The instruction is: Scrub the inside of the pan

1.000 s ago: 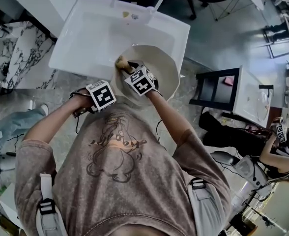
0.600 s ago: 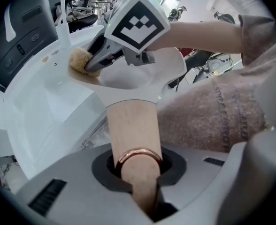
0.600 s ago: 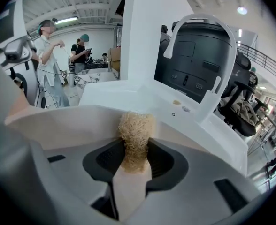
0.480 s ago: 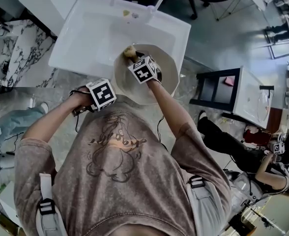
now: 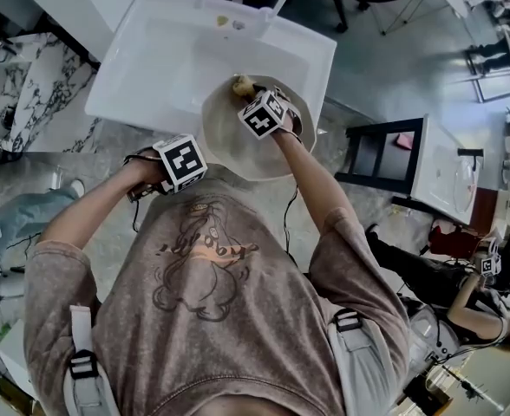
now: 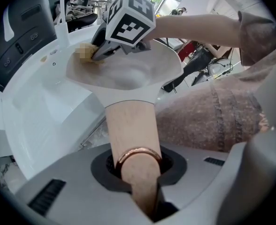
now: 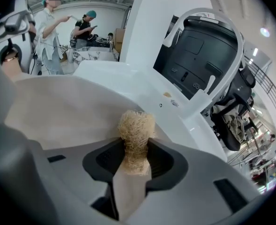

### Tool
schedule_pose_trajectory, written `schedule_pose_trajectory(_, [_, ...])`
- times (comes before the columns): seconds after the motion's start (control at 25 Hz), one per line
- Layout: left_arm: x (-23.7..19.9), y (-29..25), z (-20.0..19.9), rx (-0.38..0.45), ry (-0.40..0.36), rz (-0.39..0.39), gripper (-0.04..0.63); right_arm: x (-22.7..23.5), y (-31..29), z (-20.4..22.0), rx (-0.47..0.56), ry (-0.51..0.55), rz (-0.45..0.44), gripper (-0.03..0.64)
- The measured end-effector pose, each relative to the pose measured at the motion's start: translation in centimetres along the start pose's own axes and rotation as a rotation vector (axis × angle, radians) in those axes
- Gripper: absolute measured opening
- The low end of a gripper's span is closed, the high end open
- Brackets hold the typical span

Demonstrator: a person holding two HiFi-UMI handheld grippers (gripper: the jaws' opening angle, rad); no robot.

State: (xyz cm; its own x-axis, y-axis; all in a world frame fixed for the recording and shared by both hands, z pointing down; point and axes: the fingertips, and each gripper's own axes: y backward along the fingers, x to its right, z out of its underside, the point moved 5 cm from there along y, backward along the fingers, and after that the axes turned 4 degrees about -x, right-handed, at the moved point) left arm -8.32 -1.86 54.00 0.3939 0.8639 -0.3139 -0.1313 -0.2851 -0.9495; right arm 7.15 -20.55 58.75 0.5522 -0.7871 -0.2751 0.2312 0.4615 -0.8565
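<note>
Pan [image 5: 238, 150] held by its handle [image 6: 131, 125] in the clamped left gripper [image 6: 139, 167]; the right gripper [image 7: 135, 162], inside it, pinches a scrubber [image 7: 136, 128]

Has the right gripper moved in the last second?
Yes. The right gripper with its scrubber slid across the pan toward the back of the sink.

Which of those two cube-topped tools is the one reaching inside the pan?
The right gripper, shut on a straw-coloured scrubber, reaches into the pan; the left gripper is outside, clamped on the pan's wooden handle.
</note>
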Motion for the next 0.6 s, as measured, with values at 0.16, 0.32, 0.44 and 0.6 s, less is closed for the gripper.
schedule_pose_trajectory(0.16, [0.1, -0.1, 0.1, -0.007, 0.002, 0.01, 0.084, 1.6, 0.6, 1.4, -0.06, 0.042, 0.022, 0.158])
schedule_pose_trajectory(0.32, [0.0, 0.0, 0.2, -0.016, -0.002, 0.0, 0.084, 3.0, 1.3, 2.5, -0.098, 0.057, 0.021, 0.156])
schedule_pose_trajectory(0.44, [0.0, 0.2, 0.1, -0.017, -0.01, -0.007, 0.084, 3.4, 1.7, 2.7, -0.11, 0.071, 0.009, 0.156])
schedule_pose_trajectory(0.6, [0.1, 0.1, -0.1, -0.026, 0.001, 0.005, 0.085, 3.5, 1.5, 3.1, -0.143, 0.139, 0.001, 0.155])
